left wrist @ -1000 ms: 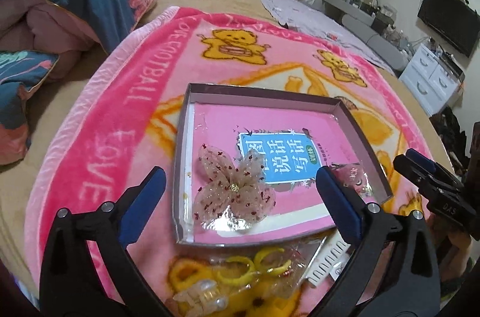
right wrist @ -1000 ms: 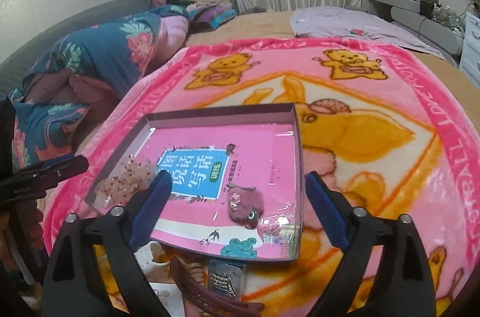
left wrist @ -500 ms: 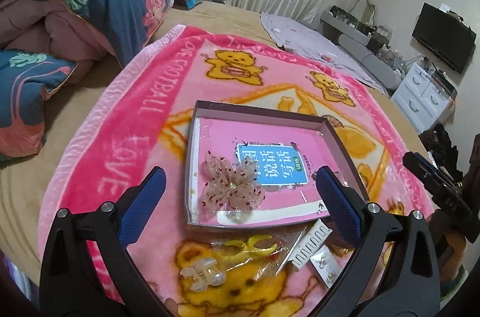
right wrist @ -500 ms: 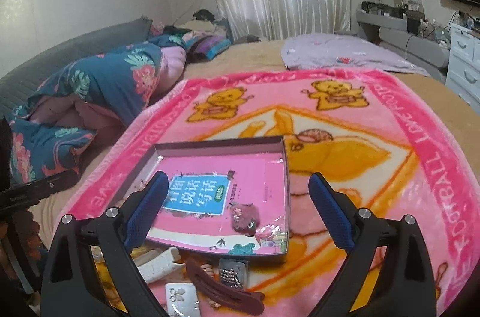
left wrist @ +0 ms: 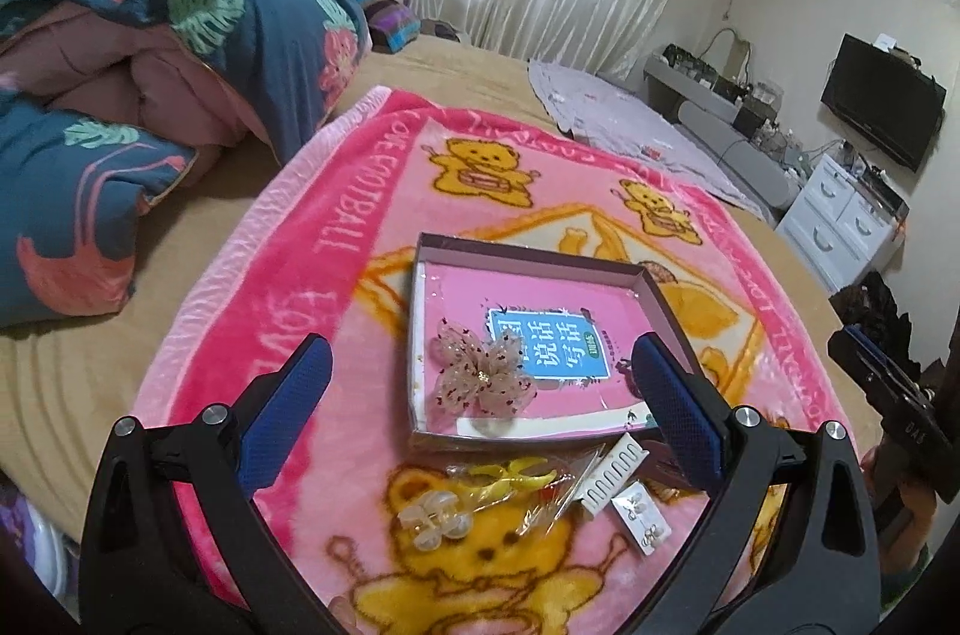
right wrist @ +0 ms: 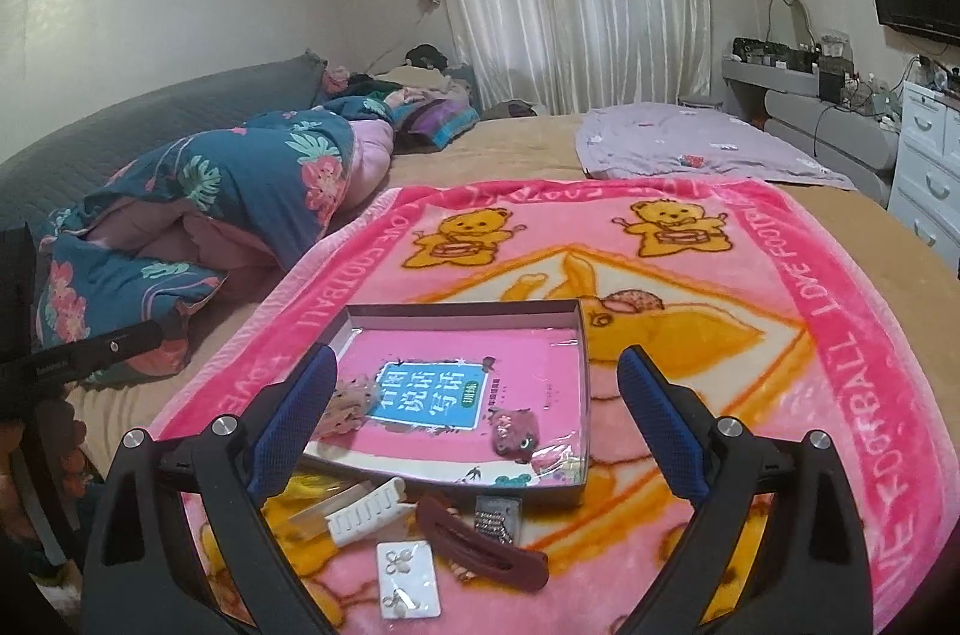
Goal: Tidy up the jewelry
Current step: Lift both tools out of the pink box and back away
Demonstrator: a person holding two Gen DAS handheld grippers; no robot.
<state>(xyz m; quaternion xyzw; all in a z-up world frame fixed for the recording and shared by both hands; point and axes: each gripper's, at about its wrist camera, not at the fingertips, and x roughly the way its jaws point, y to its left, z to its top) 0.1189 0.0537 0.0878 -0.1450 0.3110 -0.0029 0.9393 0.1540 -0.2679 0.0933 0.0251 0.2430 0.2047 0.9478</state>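
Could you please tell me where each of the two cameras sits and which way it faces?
Left wrist: on the open left gripper, above the near left, facing the shallow pink-lined cardboard tray; right gripper at right edge.
Right wrist: on the open right gripper, lower, facing the tray; left gripper at left edge.
Shared: tray, sheer pink sequinned bow, white comb clip.
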